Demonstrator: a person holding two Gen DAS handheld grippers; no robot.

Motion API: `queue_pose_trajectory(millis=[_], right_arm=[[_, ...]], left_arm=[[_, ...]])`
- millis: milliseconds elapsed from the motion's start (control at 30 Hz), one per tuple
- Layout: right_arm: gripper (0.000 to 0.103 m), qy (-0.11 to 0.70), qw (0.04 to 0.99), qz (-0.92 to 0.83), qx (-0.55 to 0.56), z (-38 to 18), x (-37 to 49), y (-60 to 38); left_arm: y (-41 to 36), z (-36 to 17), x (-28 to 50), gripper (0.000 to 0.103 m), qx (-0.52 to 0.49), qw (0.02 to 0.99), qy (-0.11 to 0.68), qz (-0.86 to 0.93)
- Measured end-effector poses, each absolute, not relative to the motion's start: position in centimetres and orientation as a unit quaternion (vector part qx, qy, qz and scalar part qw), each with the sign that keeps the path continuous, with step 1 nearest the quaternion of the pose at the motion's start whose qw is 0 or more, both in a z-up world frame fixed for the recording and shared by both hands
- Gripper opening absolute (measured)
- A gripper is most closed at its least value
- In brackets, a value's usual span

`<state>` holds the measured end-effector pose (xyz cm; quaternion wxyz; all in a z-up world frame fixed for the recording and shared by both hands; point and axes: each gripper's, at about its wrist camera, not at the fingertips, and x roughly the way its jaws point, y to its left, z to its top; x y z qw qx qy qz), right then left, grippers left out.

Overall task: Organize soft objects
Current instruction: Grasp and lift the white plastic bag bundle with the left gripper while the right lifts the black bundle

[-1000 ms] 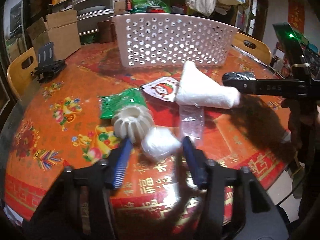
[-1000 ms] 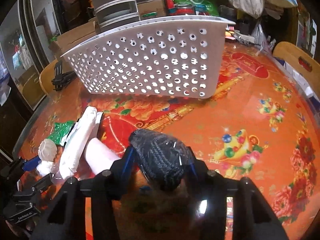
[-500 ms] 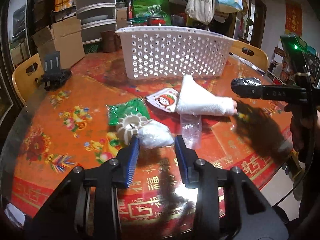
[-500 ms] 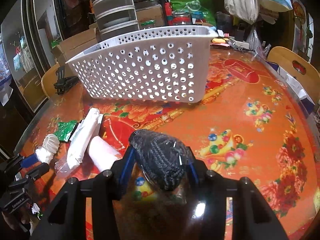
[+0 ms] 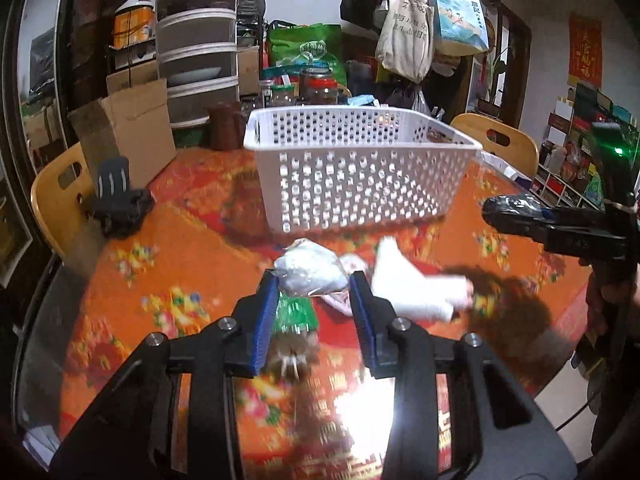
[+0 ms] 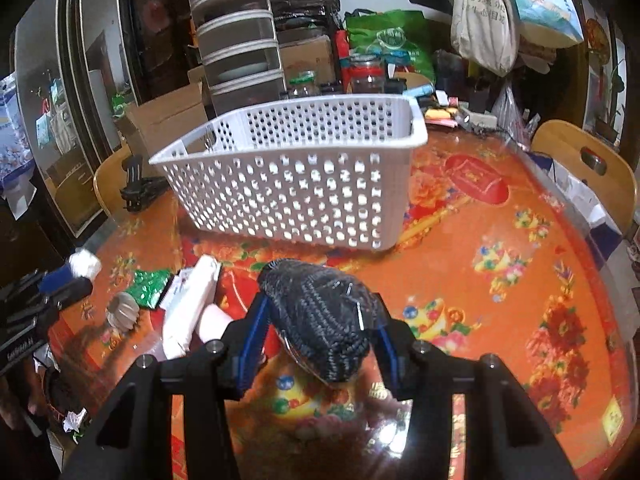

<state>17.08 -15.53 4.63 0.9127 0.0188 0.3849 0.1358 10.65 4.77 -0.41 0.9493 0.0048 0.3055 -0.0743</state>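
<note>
My left gripper [image 5: 314, 286] is shut on a white soft bundle in clear plastic [image 5: 310, 272] and holds it above the table; it also shows at the left of the right wrist view [image 6: 85, 263]. My right gripper [image 6: 318, 312] is shut on a black knitted item [image 6: 320, 320], held above the table in front of the white perforated basket [image 6: 296, 200]. The basket [image 5: 360, 192] stands at the far middle. A rolled white towel [image 5: 416, 292] and a green packet [image 5: 294, 312] lie on the table.
A white ribbed round object [image 6: 122, 312] lies next to the green packet [image 6: 150, 282]. A black clamp [image 5: 118, 200] sits at the table's left edge. Wooden chairs [image 5: 496, 140] stand around. Boxes, jars and bags crowd the back.
My left gripper closed on the white bundle and lifted it off the table. My right gripper rose slightly, still holding the black knitted item.
</note>
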Motion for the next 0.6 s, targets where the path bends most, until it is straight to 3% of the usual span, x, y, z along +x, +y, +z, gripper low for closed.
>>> queue_pose_trajectory(millis=[600], right_arm=[[0.048, 0.344, 0.931, 0.126, 0.006, 13.4, 27.3, -16.8]], left_arm=[[4.6, 11.6, 26.0, 0.034, -0.011, 0.949, 0.309, -0.062]])
